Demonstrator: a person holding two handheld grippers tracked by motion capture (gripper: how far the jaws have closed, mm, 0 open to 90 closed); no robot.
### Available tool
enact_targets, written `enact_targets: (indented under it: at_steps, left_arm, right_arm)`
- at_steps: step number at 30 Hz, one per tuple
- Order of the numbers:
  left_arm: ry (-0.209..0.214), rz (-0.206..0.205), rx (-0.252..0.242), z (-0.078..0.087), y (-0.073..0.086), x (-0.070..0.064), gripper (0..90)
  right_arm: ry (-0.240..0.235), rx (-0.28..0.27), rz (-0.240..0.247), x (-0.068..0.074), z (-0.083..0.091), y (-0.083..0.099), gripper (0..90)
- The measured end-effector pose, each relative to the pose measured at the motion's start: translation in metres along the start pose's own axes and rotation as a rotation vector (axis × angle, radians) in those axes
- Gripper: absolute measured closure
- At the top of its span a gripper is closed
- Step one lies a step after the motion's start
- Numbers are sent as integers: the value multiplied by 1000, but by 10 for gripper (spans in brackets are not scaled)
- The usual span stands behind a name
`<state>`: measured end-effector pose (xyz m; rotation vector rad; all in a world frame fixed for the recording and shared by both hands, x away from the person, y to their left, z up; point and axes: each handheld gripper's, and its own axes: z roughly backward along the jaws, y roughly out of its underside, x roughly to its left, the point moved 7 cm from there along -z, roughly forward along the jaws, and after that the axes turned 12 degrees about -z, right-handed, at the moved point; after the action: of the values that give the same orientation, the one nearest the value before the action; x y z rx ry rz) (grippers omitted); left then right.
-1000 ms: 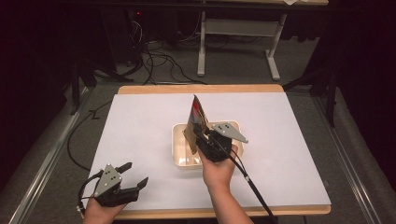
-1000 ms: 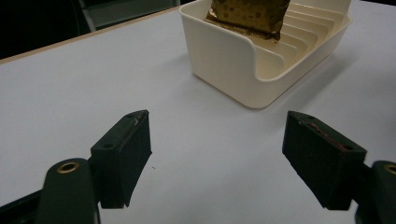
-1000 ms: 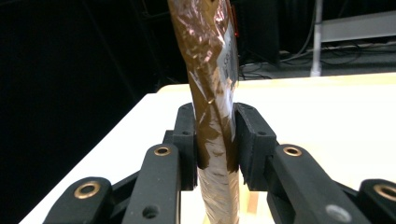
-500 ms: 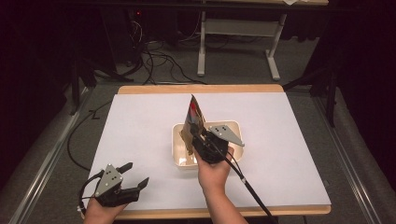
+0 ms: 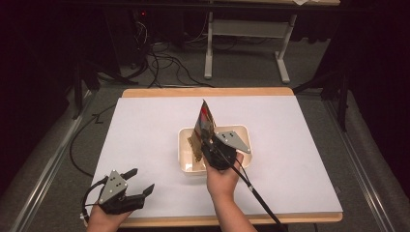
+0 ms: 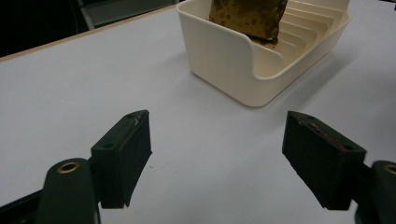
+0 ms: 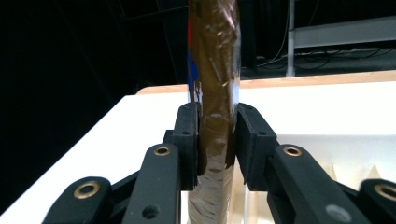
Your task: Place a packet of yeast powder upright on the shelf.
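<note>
A flat brown foil packet point(image 5: 202, 126) with red and blue print stands upright on its edge in a cream ribbed tray point(image 5: 241, 133) at mid-table. My right gripper point(image 5: 209, 145) is shut on the packet's lower part; in the right gripper view the packet point(image 7: 215, 84) is pinched between both black pads, midway at the right gripper point(image 7: 215, 140). Near the front left edge, my left gripper point(image 5: 140, 181) is open and holds nothing. In the left gripper view the left gripper point(image 6: 215, 154) faces the tray point(image 6: 233, 60) with the packet's bottom point(image 6: 247, 16) inside.
A white sheet covers the wooden table point(image 5: 145, 125). Beyond the far edge are a metal desk frame point(image 5: 246, 29) and loose cables point(image 5: 164, 63) on the floor. A cable point(image 5: 256, 195) trails from the right gripper toward the front edge.
The right gripper and packet have shifted slightly left and nearer within the tray. The left gripper has stayed put.
</note>
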<state>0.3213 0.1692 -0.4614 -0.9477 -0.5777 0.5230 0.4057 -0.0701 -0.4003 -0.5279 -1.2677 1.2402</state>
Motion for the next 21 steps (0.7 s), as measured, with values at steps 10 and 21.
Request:
enact_targets:
  at_steps: [10, 21]
  left_arm:
    - [-2, 0, 1, 0, 0, 0, 242]
    - [-5, 6, -4, 2, 0, 1, 242]
  right_arm:
    - [17, -12, 13, -3, 5, -2, 724]
    - [-34, 17, -19, 20, -6, 1, 725]
